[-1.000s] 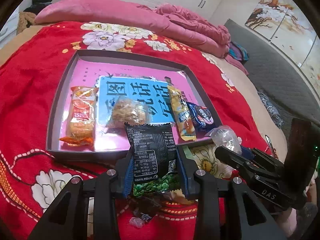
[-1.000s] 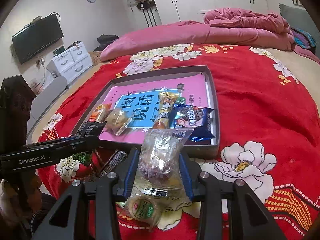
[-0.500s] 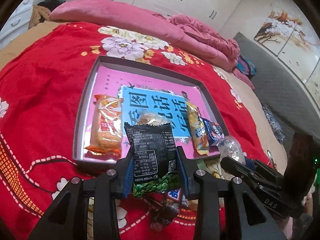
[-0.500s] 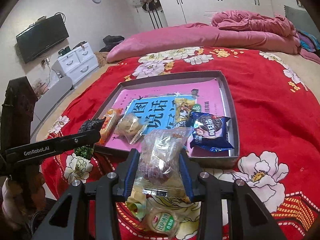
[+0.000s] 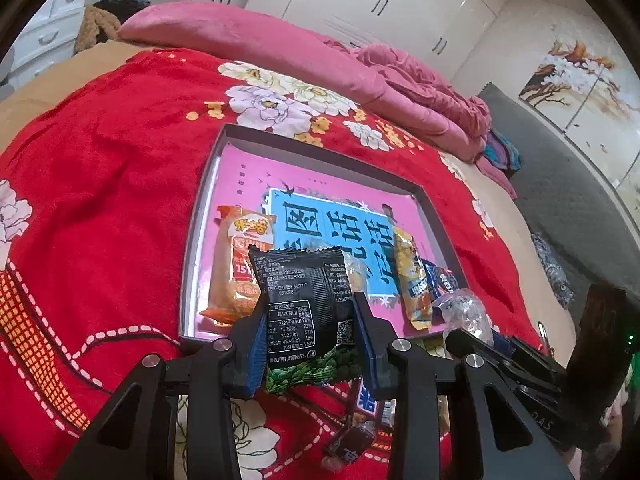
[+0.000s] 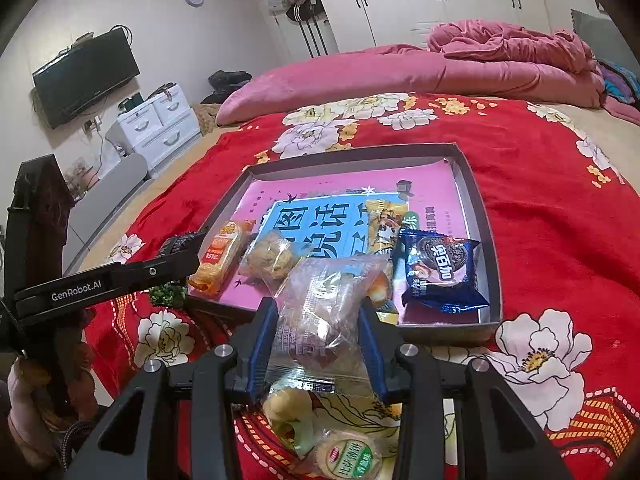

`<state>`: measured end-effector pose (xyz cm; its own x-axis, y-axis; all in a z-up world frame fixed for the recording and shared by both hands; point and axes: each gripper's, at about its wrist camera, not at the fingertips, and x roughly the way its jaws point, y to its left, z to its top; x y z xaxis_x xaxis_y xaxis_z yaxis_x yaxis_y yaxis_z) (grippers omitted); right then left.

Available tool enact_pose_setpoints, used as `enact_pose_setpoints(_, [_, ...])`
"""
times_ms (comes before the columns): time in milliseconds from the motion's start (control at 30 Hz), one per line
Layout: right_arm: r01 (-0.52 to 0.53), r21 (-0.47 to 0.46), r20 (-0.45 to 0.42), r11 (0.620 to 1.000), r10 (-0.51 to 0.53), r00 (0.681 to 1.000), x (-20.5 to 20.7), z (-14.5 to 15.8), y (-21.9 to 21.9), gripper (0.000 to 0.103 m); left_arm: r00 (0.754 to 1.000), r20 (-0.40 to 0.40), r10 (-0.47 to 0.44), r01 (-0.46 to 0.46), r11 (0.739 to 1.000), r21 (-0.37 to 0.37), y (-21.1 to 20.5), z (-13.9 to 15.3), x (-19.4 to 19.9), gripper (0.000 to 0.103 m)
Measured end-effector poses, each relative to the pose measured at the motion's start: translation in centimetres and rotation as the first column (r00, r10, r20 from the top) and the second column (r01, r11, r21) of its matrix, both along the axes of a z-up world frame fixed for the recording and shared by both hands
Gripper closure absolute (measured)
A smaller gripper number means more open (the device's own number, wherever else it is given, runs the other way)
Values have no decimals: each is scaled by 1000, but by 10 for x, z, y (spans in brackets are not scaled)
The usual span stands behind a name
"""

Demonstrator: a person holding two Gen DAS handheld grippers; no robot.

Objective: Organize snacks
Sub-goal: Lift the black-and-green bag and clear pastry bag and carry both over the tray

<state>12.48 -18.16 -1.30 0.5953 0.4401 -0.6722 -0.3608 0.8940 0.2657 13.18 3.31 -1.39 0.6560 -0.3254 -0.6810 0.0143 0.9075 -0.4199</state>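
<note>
Left tool (image 5: 310, 332): narrow, blue pads clamped on a black foil snack packet with a green printed base (image 5: 306, 312), held upright, long axis along the fingers.
Right tool (image 6: 318, 344): narrow, pads pressing a clear crinkled plastic packet of brown pastry (image 6: 322, 316), also upright between the fingers.
Destination: shallow grey cardboard box lid with a pink and blue printed liner (image 6: 486, 216), resting on the red floral bedspread (image 6: 560, 208).
Already inside: orange cake packet (image 5: 240, 268) at the left, clear packet of pale puffs (image 6: 274, 258), long yellow wafer packet (image 5: 412, 280), blue cookie packet (image 6: 440, 268) at the right; 4 in all.
Deciding relation: box lid lies straight ahead of and below both tools, near rim just beyond the fingertips; long side runs across the view.
Nearer hand: left tool faces the lid's left half, right tool its right half; neither clearly closer.
Free space: far half of the liner, behind the row.
Not yet sorted: round green-labelled biscuit packet (image 6: 350, 456) on the bedspread under the right tool.
</note>
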Motion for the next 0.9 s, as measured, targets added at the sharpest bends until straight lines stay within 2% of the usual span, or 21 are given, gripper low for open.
enact_pose_setpoints(900, [86,60,21,994,-88,996,21,13,-15,62,1000,18,-8,7,998,58,-14,-3,15,64])
